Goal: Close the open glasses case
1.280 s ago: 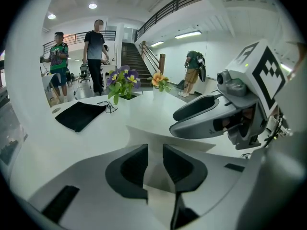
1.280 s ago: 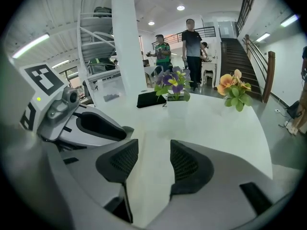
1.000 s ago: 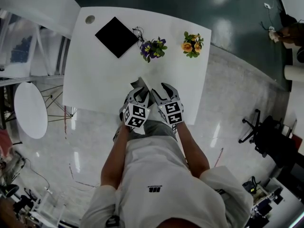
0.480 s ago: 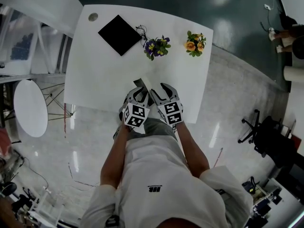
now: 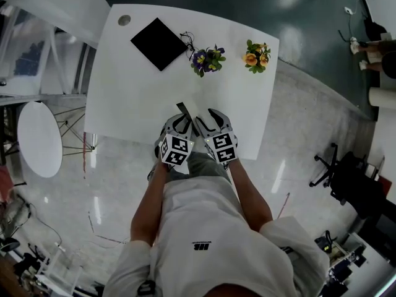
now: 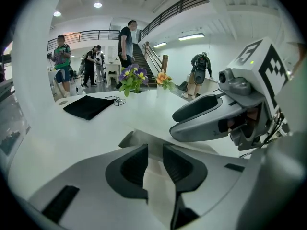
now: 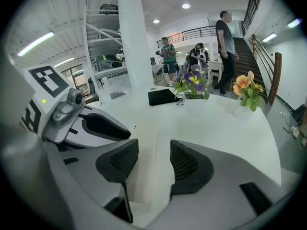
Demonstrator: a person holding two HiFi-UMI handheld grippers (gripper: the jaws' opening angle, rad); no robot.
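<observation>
While left gripper (image 6: pixel 154 150) pinches its raised flap (image 6: pixel 157 188), white glasses case (image 6: pixel 144 139) open, right gripper (image 7: pixel 154 159) parted.

Person in white tee (image 5: pixel 204 218), grey hand-held rig.
Left tool (image 5: pixel 180 121) and right tool (image 5: pixel 207 116): grey shells, dark ribbed pads (image 7: pixel 184 164), white cubes (image 5: pixel 176 150) with black square markers; tee short-sleeved, small dark logo (image 5: pixel 201 246).

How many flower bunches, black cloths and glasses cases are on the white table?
flowers: 2, purple bunch and orange bunch
black cloth: 1
glasses case: 1
total: 4
</observation>
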